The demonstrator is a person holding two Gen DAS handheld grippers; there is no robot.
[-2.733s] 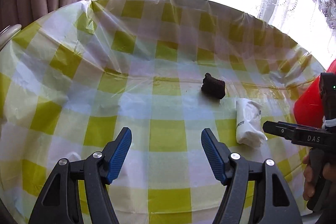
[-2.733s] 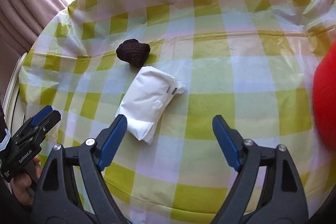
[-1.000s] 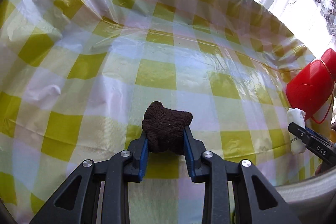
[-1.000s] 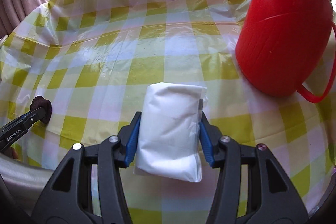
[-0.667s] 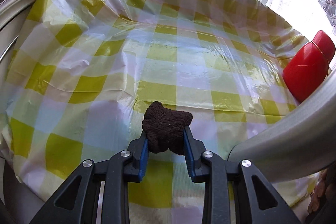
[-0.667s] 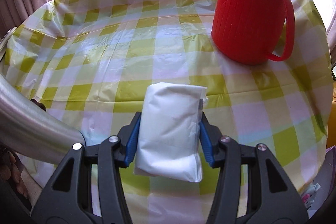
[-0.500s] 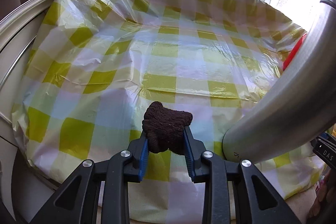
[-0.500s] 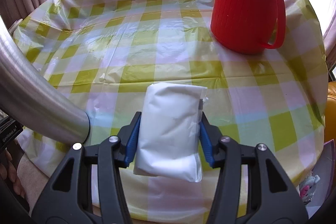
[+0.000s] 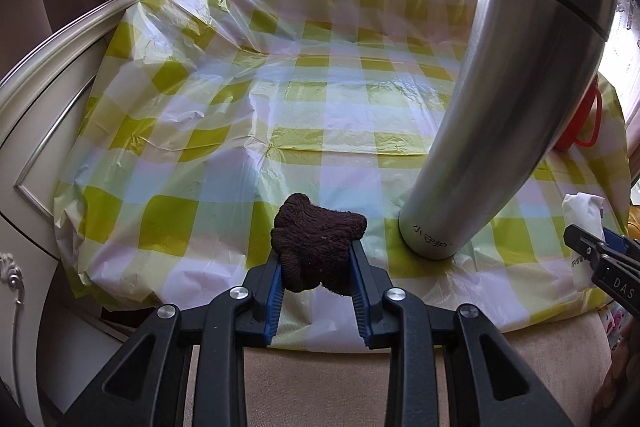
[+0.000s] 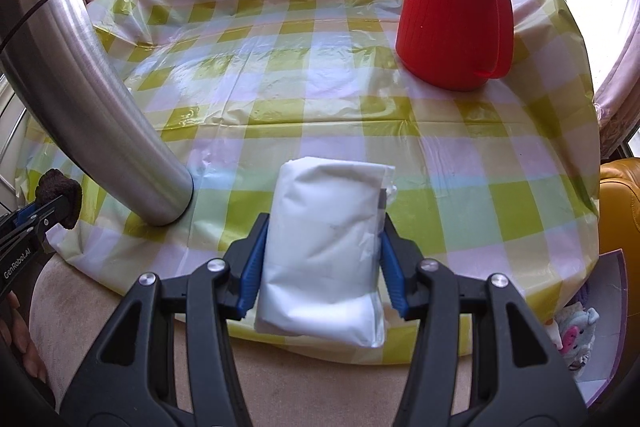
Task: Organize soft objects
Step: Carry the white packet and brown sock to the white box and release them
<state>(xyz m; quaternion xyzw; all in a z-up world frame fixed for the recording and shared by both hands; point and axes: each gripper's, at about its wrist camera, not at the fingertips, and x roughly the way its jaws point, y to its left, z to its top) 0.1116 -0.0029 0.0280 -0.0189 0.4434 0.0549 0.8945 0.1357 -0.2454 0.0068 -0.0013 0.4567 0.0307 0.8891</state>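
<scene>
Two soft things are held off the table [image 9: 168, 163] at once, one in each gripper. Taking the steel flask [image 9: 504, 115] as the landmark: it stands upright near the front edge of the yellow-and-white checked plastic cloth [image 10: 320, 99], and the left gripper [image 9: 316, 267] hangs just to its left, in front of the table's edge, its blue pads pinching a dark brown knitted wad [image 9: 318, 241] from both sides (the wad bulges up above the fingertips). On the flask's other side, the right gripper [image 10: 323, 259] is clamped on a white plastic-wrapped packet [image 10: 326, 251], which stands on end between the fingers and reaches both above and below them. From the left wrist view the packet's top shows at the far right, beyond the flask. A red jug [image 10: 456, 3] with a handle sits well behind and to the right of the flask, toward the back of the table by the bright window. A beige cushioned surface [image 10: 320, 387] lies below both grippers.
</scene>
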